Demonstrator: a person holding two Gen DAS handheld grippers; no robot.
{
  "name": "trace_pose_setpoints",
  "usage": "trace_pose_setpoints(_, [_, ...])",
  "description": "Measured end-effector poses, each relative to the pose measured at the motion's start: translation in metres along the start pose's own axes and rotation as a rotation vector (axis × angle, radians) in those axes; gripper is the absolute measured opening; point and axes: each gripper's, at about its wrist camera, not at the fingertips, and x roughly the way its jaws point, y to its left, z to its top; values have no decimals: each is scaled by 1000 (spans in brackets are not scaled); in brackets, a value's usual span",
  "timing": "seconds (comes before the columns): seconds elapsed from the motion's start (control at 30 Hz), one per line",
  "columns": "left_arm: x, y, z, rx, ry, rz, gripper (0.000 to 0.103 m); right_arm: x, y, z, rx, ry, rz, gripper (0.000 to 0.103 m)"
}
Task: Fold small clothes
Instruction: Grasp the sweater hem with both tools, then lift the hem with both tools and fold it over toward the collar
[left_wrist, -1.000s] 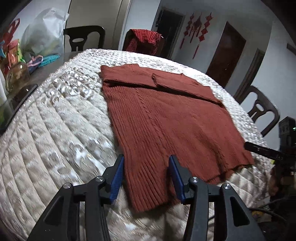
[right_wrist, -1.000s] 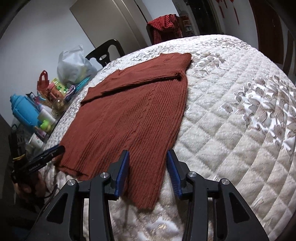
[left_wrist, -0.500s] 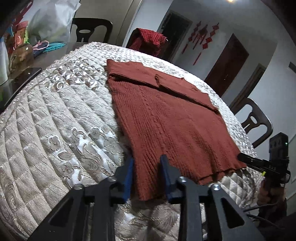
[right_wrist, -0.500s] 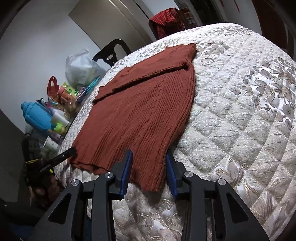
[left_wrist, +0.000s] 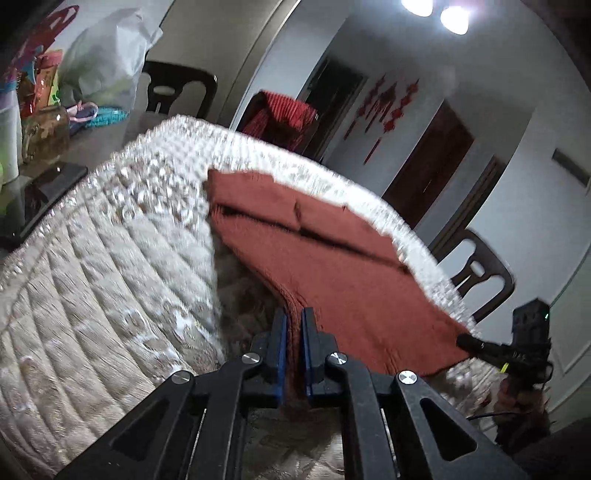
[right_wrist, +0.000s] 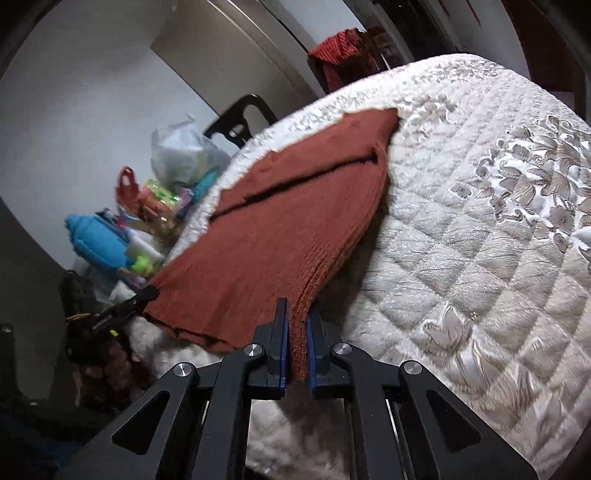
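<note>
A rust-red knit sweater lies on a quilted cream cover, its sleeves folded across the chest at the far end. My left gripper is shut on the hem's left corner and holds it raised off the cover. My right gripper is shut on the hem's right corner of the sweater, also lifted. The hem hangs stretched between the two grippers. Each view shows the other gripper at the far hem corner: the right one and the left one.
The quilted cover spans a round table. Dark chairs stand around it. A white plastic bag, a blue bottle and colourful clutter sit on the side beyond the sweater. A red cloth hangs over a far chair.
Both grippers went from open around the hem corners to shut on them. They have lifted the hem off the cover and the views have tilted upward.
</note>
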Motion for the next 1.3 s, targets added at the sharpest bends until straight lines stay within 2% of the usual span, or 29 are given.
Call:
trace_pose_setpoints(0.13, [-10,-6,15,14,-58,-26,9,-12,8,7,-19,-46,50,8])
trace_pose_setpoints(0.27, [-1,-7,33,17,-73,-34,9,-7,8,25,-17,-75,67,8])
trace_pose_setpoints(0.43, [14,-6,68,27,-101,-10,8,1,11,66,-33,-121,84,8])
trace_pose_setpoints(0.6, [45,1,111,40,-100,32,8,23,5,115,-46,-137,73,8])
trace_pose_setpoints(0.77, [90,14,153,33,-65,75,7,61,-24,158,20,-115,58,8])
trace_pose_setpoints(0.93, [144,31,181,18,7,115,4,104,-54,195,103,-67,30,8])
trace_pose_setpoints(1.07, [185,47,188,-9,71,158,4,136,-74,210,156,-17,-4,8])
trace_pose_setpoints(1.17, [208,58,184,-38,134,159,4,153,-89,211,201,25,-30,8])
trace_pose_setpoints(1.23, [211,58,179,-35,149,165,4,161,-100,208,239,53,-57,8])
trace_pose_setpoints(1.3, [209,55,179,-26,150,155,7,162,-106,208,268,63,-48,9])
